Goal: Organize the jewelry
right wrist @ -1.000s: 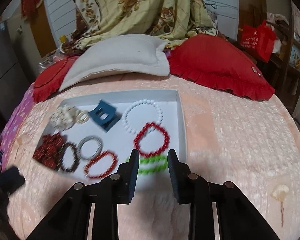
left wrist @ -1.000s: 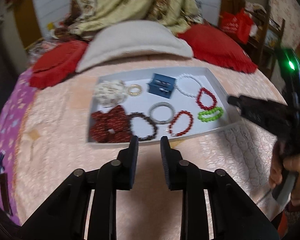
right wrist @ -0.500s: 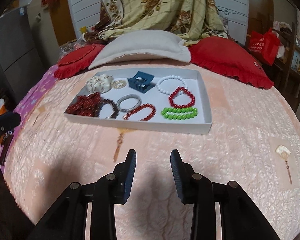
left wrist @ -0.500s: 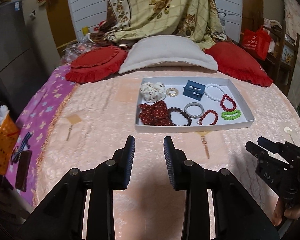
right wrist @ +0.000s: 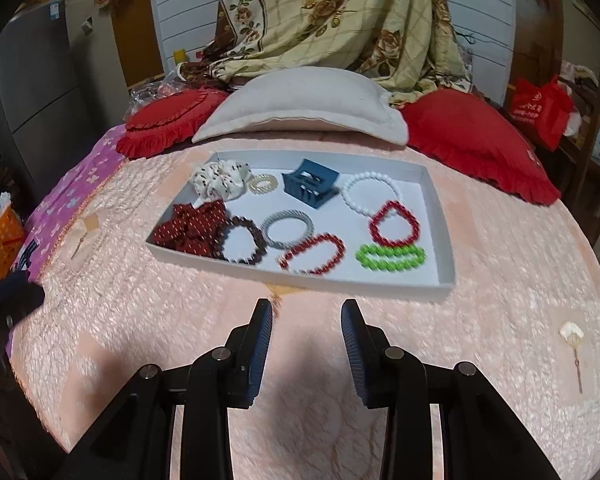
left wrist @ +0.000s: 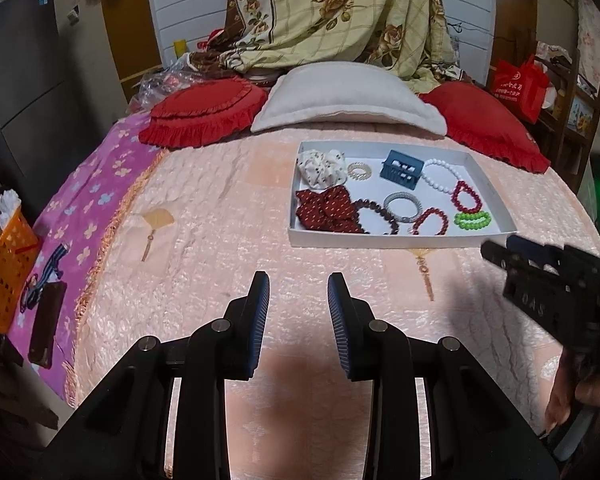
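We could not make out the contents of the blue box [right wrist: 310, 188]; small pale items inside were too small to identify. The right gripper [left wrist: 540, 280] was cut off at the edge of the left wrist view, showing only one dark finger body, a green light and part of a hand [left wrist: 580, 396] below it. In the right wrist view the left gripper appeared only as a dark blurred shape at the left edge. The near beads in the tray were slightly blurred there.

The surface was a bed with a peach quilted cover [left wrist: 228, 208], a purple flowered blanket [left wrist: 84, 216] along its left side. At the head lay a grey pillow [right wrist: 304, 104] between two red frilled cushions, with a floral blanket [right wrist: 332, 20] draped behind. An orange basket [left wrist: 0, 264] stood beside the bed at left, a red bag [right wrist: 540, 108] on shelving at right.

The white tray [right wrist: 448, 256] lay on the cover, holding a cream scrunchie [right wrist: 220, 180], a red scrunchie [right wrist: 192, 228], a gold coil ring [right wrist: 263, 183], a white bead bracelet [right wrist: 370, 194], a silver bracelet [right wrist: 287, 229], a dark bead bracelet [right wrist: 242, 242], two red bead bracelets and a green bead bracelet [right wrist: 390, 257].

Compared with a second earlier, both grippers had drawn back from the tray, which then sat right at their fingertips. The left gripper [left wrist: 298, 300] and the right gripper [right wrist: 306, 328] each stood parted and empty over bare cover.
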`<state>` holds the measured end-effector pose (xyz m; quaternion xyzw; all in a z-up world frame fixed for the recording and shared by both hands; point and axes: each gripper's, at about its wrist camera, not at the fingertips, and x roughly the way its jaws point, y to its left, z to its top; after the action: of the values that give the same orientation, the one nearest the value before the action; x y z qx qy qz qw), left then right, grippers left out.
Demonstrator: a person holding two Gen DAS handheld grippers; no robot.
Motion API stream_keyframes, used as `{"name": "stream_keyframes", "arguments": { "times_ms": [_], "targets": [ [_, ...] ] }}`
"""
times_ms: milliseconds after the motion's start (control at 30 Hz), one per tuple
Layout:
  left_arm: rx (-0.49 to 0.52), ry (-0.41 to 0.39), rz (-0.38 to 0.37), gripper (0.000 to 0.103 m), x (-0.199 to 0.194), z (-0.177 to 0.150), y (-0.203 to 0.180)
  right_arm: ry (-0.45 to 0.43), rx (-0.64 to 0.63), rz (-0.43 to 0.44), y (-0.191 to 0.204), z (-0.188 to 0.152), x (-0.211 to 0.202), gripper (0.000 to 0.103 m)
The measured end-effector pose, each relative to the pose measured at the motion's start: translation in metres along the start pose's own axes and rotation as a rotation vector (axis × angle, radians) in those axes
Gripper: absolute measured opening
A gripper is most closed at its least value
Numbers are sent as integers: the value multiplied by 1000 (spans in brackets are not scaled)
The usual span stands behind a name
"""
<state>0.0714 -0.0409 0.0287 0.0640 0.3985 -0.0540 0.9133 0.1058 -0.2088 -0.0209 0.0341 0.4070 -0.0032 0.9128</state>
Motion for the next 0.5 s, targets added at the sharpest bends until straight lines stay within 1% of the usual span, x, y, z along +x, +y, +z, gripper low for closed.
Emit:
{"name": "stream_keyframes", "arguments": {
  "times_ms": [200, 333, 500],
  "targets": [
    [-40, 30, 5, 29, 17, -1, 20, 27, 13, 4, 13, 25, 33, 34],
    [-70, 44, 5, 29, 27, -2, 34, 39, 18, -28, 22, 44, 61, 34],
    [-93, 49, 12, 29, 33, -3, 46, 66, 19, -59, 29, 56, 88, 34]
  ]
}}
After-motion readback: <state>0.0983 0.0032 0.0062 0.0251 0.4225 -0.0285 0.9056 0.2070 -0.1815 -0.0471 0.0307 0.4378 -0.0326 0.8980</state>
